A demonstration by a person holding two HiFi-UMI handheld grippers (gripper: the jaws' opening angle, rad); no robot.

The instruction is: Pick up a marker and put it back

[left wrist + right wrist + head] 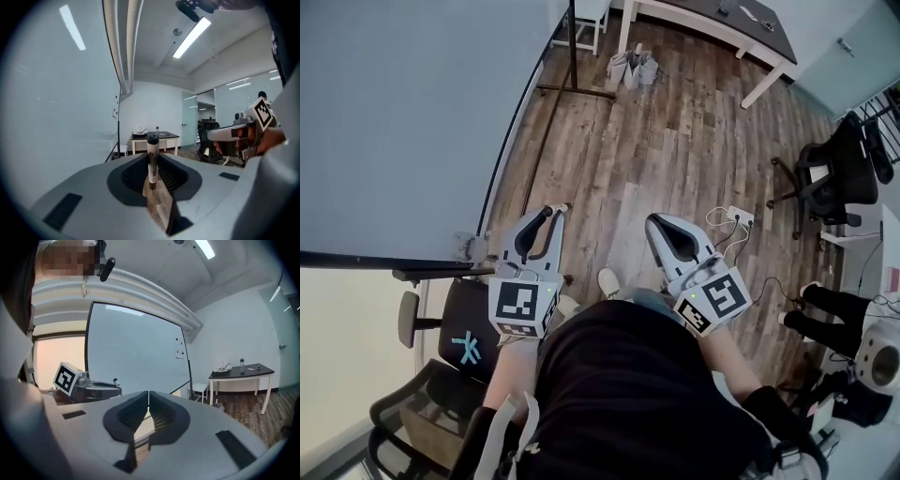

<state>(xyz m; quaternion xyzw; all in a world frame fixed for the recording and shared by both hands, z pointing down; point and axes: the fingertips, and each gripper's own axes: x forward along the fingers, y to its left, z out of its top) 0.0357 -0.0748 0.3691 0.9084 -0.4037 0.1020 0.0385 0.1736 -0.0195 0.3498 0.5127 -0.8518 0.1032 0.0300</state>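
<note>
A white marker (152, 161) with a black cap stands upright between the jaws of my left gripper (153, 177), which is shut on it. In the head view the left gripper (546, 217) is held out beside the whiteboard (403, 112), with the marker's end (558, 207) showing at its tips. My right gripper (148, 404) is shut with nothing between its pads. It is held out to the right of the left one, as the right gripper (661, 227) in the head view shows. In the right gripper view the left gripper (91, 386) and the marker (116, 381) lie in front of the whiteboard.
A large whiteboard on a stand fills the left. A dark-topped white table (712, 28) stands at the far wall. A black office chair (825, 178) and a power strip (736, 217) with cables are on the right. Another chair (441, 375) sits at lower left.
</note>
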